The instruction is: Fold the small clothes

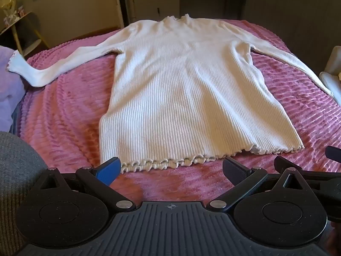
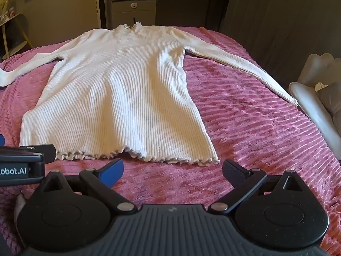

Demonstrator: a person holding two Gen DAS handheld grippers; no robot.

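A cream ribbed long-sleeved top (image 1: 181,89) (image 2: 119,93) lies flat on a pink bedspread (image 1: 64,117) (image 2: 255,128), collar far from me, both sleeves spread out sideways, frilled hem nearest. My left gripper (image 1: 170,168) hovers open just short of the hem, nothing between its fingers. My right gripper (image 2: 172,170) is open too, over bare bedspread in front of the hem's right part, holding nothing. Each gripper shows at the edge of the other's view.
A lilac cloth (image 1: 8,89) lies at the bed's left edge. A white chair with a grey cushion (image 2: 319,98) stands to the right of the bed. A cabinet (image 1: 155,4) and a small side table (image 1: 21,29) stand beyond the far edge.
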